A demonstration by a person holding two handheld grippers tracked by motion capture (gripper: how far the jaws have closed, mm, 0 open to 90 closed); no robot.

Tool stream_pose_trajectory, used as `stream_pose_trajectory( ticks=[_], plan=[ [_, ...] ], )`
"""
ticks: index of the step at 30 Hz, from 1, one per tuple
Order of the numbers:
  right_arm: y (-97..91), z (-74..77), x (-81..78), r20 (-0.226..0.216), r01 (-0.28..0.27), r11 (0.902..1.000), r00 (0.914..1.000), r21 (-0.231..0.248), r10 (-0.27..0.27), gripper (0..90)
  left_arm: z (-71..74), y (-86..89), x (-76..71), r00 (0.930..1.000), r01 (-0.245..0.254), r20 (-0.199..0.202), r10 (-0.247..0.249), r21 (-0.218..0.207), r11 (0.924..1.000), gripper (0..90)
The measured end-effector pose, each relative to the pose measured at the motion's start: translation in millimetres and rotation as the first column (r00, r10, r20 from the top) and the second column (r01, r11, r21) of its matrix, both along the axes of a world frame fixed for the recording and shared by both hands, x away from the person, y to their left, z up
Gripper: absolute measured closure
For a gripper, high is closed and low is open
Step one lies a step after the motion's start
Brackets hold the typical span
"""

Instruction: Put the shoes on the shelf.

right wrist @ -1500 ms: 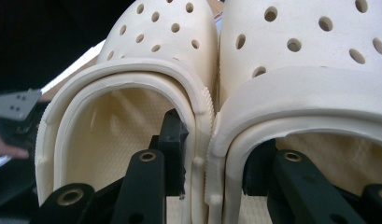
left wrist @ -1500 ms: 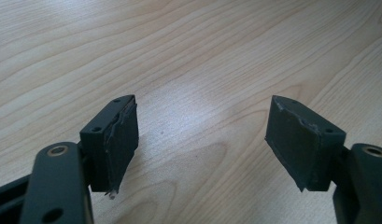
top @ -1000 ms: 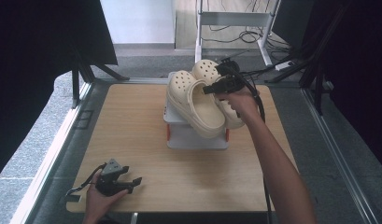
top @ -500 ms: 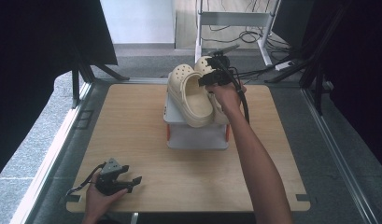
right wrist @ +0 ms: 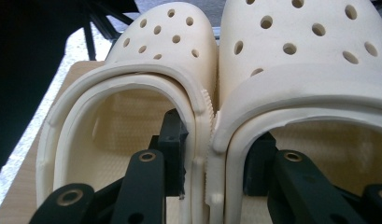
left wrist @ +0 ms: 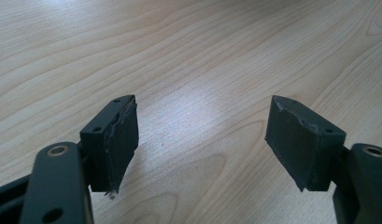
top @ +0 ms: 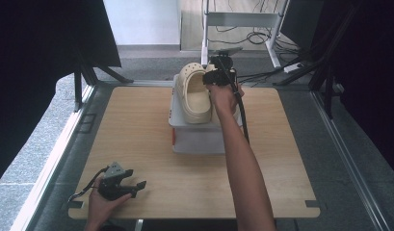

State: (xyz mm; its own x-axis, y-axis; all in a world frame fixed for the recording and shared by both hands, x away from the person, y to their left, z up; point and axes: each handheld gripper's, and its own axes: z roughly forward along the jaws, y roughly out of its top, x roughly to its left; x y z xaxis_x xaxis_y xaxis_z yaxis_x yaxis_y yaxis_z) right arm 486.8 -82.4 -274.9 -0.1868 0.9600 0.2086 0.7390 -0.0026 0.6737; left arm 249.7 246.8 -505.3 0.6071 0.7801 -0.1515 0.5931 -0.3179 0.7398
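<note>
The wooden table [top: 137, 144] carries a white box [top: 199, 137] near its far middle, and on top of that box sit the two cream clogs [top: 194, 94], side by side and touching. The right gripper [top: 215, 77] has one jaw inside each shoe, pinching their two inner walls together – the right gripper view shows the left clog [right wrist: 132, 116] and the right clog [right wrist: 310, 70] pressed wall to wall between the black pads. So the pair looks gathered and gripped as one; what seems left is to carry it wherever it belongs and let go. The left gripper [top: 118, 182] rests low at the near left corner – its jaws stand apart over bare wood, holding nothing.
</note>
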Motion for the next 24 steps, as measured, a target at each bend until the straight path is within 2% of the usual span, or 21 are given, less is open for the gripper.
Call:
stream_pose_trajectory(
  ticks=[5, 12, 15, 18, 22, 24],
  plan=[
    [9.6, 0.1, 1.1, -0.003, 0.040, 0.9989, 0.9992, -0.022, -0.040, 67.4, 0.1, 0.2, 0.0, 1.0000, -0.001, 0.004, 0.001, 0.001, 1.0000, 26.0],
    [18.5, -5.3, 2.2, 0.027, 0.077, 0.9960, 0.9968, -0.046, -0.076, 66.7, 0.8, 0.9, -0.2, 1.0000, -0.004, 0.005, 0.004, 0.002, 1.0000, 26.0],
    [21.6, -7.6, 0.2, 0.043, 0.072, 0.9948, 0.9967, -0.071, -0.069, 65.7, 0.1, 0.4, 0.1, 1.0000, -0.001, 0.004, 0.001, 0.003, 1.0000, 26.0],
    [23.2, -9.7, -1.1, 0.037, 0.062, 0.9936, 0.9976, -0.095, -0.059, 62.5, 0.2, 0.2, 0.0, 1.0000, -0.002, 0.004, 0.002, 0.001, 1.0000, 26.0],
    [18.5, -11.4, -1.8, 0.027, 0.057, 0.9939, 0.9981, -0.094, -0.055, 57.1, 0.3, 0.1, -0.2, 1.0000, -0.001, 0.001, 0.001, 0.000, 1.0000, 26.0],
    [15.2, -10.8, -2.3, 0.027, 0.041, 0.9968, 0.9989, -0.069, -0.039, 55.6, 0.1, -0.1, -0.1, 1.0000, -0.001, 0.000, 0.001, 0.001, 1.0000, 26.0]
  ],
)
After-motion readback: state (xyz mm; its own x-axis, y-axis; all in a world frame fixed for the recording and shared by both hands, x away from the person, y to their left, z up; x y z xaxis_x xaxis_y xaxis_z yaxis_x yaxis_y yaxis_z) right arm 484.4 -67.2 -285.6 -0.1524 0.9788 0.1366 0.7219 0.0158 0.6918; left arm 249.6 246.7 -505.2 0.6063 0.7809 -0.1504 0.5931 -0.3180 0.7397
